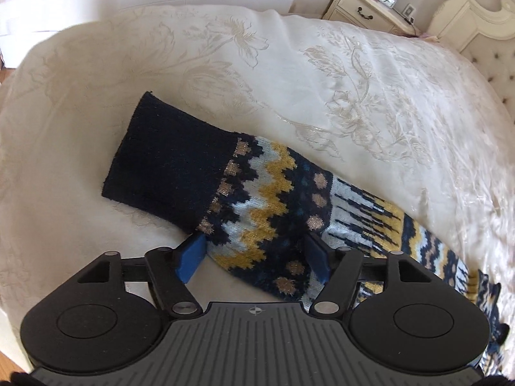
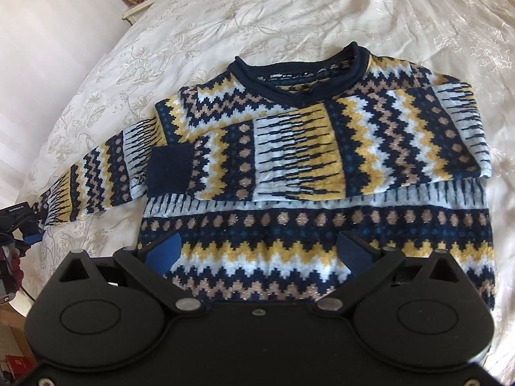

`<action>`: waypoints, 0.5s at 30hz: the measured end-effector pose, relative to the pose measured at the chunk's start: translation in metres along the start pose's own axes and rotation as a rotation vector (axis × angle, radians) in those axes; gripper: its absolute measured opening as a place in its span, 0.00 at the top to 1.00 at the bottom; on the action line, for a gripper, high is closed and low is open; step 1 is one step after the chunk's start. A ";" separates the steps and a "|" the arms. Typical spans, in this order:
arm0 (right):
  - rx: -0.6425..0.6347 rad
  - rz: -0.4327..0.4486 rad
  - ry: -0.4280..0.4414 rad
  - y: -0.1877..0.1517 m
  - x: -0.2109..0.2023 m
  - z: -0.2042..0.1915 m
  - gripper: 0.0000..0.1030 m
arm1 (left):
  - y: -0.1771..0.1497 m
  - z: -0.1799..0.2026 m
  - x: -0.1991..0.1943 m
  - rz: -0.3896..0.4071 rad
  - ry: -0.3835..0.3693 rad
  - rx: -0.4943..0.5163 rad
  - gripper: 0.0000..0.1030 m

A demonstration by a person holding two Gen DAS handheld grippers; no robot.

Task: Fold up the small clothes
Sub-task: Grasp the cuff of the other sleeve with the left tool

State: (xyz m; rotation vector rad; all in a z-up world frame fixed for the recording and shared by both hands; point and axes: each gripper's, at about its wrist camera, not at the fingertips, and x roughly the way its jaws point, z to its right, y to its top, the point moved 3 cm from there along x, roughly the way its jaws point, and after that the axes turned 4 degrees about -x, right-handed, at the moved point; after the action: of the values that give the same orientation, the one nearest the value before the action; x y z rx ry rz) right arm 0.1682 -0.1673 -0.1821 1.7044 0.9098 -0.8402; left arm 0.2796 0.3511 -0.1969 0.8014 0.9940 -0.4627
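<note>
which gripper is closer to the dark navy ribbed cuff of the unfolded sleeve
Left. The left gripper straddles that patterned sleeve just below the dark navy ribbed cuff. The right gripper hangs over the sweater's lower body, away from that sleeve's end.

a home bedroom — embroidered bedspread, carved headboard, nightstand with lamp.

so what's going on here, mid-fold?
A person with a gripper in each hand is folding a patterned knit sweater on a cream embroidered bedspread. One sleeve is already folded across the chest. The other sleeve still lies stretched out; the left gripper straddles it near the navy cuff, jaws open. The right gripper hangs open above the hem.
</note>
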 end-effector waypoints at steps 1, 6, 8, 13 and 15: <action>-0.001 -0.005 -0.002 -0.001 0.002 -0.002 0.01 | -0.001 -0.001 0.000 0.007 -0.008 -0.007 0.31; -0.014 -0.039 -0.003 -0.003 0.011 -0.014 0.01 | -0.013 -0.003 -0.007 0.031 -0.036 -0.031 0.29; -0.024 -0.052 -0.001 -0.004 0.014 -0.018 0.01 | -0.018 -0.006 -0.011 0.030 -0.053 -0.045 0.29; -0.044 -0.072 0.008 -0.004 0.021 -0.028 0.01 | -0.029 -0.015 -0.020 0.028 -0.074 -0.119 0.29; -0.051 -0.076 0.012 -0.003 0.024 -0.031 0.01 | -0.032 -0.018 -0.021 0.030 -0.087 -0.143 0.29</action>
State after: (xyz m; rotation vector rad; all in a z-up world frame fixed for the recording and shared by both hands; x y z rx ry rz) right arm 0.1808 -0.1326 -0.1954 1.6408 1.0009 -0.8506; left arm 0.2379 0.3450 -0.1964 0.6613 0.9224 -0.3931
